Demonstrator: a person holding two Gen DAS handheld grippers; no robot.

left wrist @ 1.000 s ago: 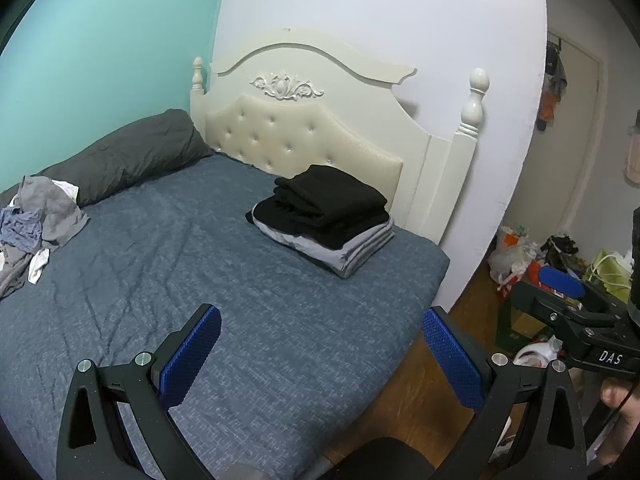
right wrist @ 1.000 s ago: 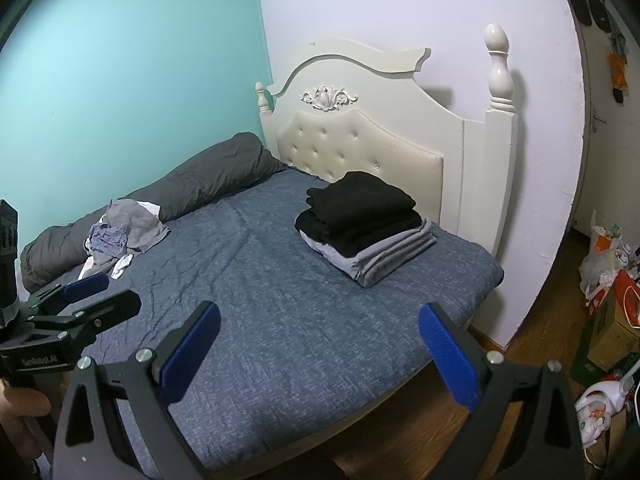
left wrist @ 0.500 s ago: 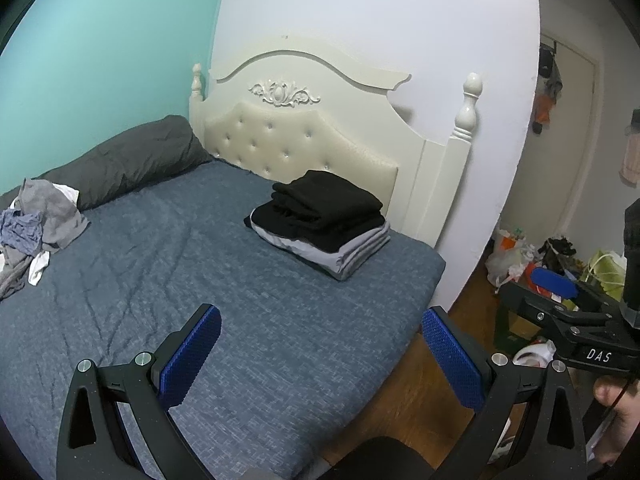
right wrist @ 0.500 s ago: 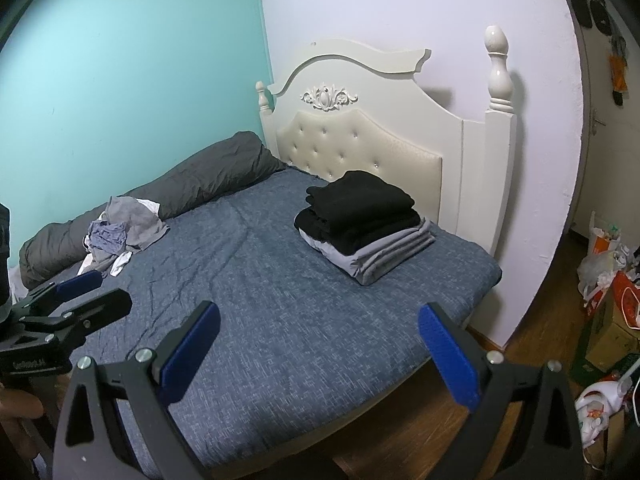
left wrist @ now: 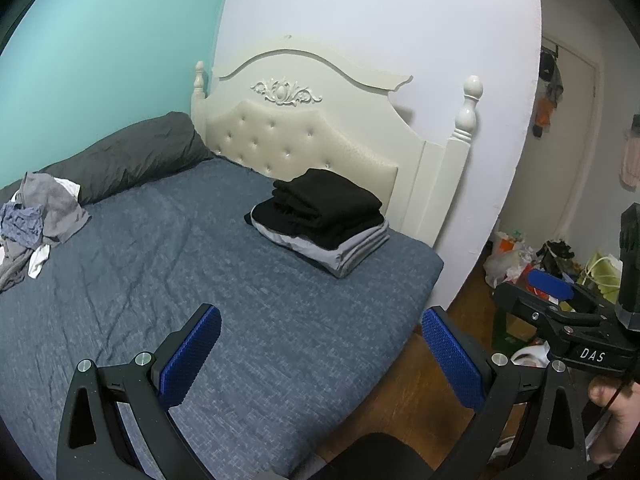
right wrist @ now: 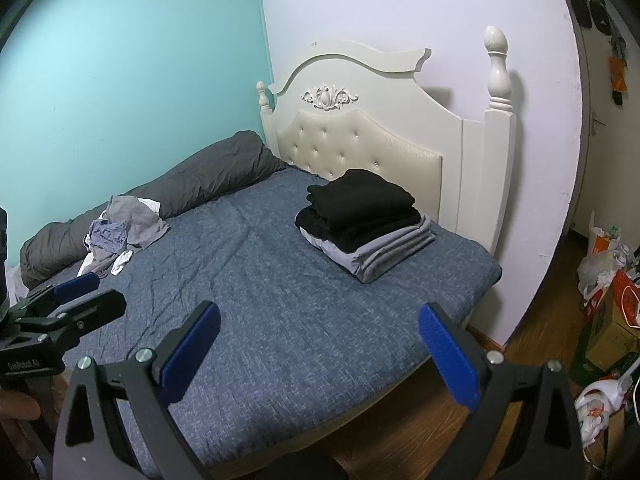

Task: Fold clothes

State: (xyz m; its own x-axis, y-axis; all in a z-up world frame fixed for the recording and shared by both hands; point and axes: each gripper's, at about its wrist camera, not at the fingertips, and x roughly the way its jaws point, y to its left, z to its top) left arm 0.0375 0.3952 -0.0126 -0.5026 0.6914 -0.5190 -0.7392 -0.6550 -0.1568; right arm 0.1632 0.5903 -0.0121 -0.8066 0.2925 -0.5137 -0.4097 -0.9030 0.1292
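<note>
Beyond both spread claws (left wrist: 320, 344), unfolded clothes (left wrist: 36, 220).

I see a folded stack (left wrist: 324, 222) near the bed's (left wrist: 240, 300) head end, close to the headboard (left wrist: 304, 140): black garments on top, grey ones beneath, edges fairly squared. Well apart, by the dark bolster (left wrist: 132, 156), lies a crumpled pile (left wrist: 38, 216) of grey, blue-grey and white pieces, perhaps four or five; I cannot separate them.
</note>
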